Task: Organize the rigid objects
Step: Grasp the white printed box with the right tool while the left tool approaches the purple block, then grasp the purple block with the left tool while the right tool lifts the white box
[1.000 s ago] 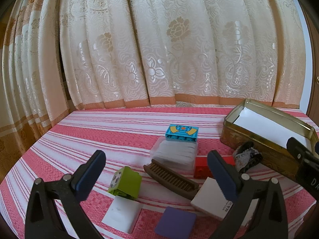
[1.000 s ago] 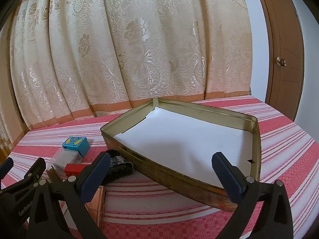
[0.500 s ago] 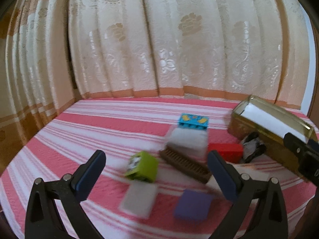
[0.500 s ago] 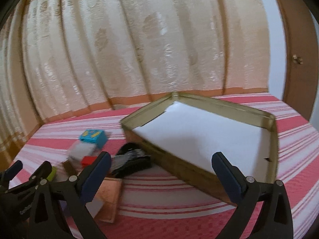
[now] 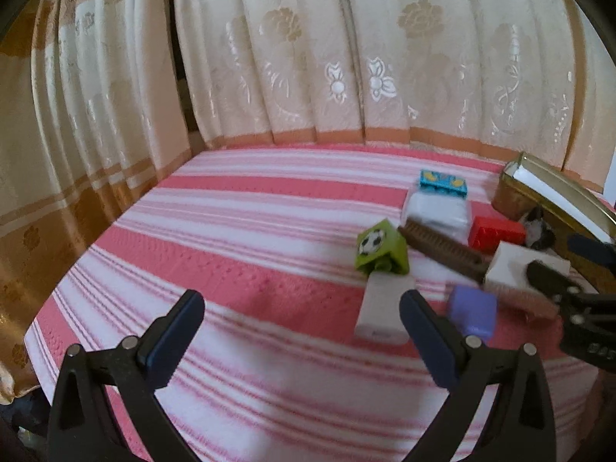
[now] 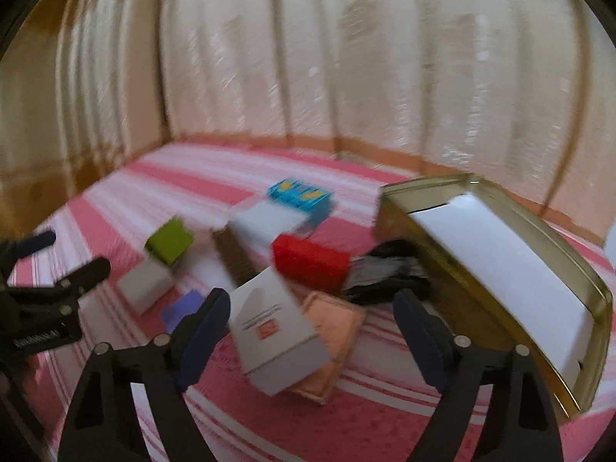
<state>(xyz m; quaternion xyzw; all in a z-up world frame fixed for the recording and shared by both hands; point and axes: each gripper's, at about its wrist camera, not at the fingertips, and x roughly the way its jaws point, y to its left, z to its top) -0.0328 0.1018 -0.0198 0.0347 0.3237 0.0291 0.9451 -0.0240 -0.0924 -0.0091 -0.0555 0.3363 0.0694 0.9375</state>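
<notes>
Rt gripper [image 6: 312,327] jaws are held wide apart, w/ nothing between but a white box [image 6: 275,331] lying just ahead on the striped cloth [image 5: 238,231]; long axis runs near-to-far, tilted left. A red label is seen on top, text too blurred to read. Lt gripper [image 5: 302,331] jaws also apart, empty. Gold tin [image 6: 512,254] is set at right, beside a red block [image 6: 310,263].

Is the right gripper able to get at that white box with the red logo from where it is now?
Probably yes: the right gripper is open, and the white box lies between its fingers, top uncovered.
</notes>
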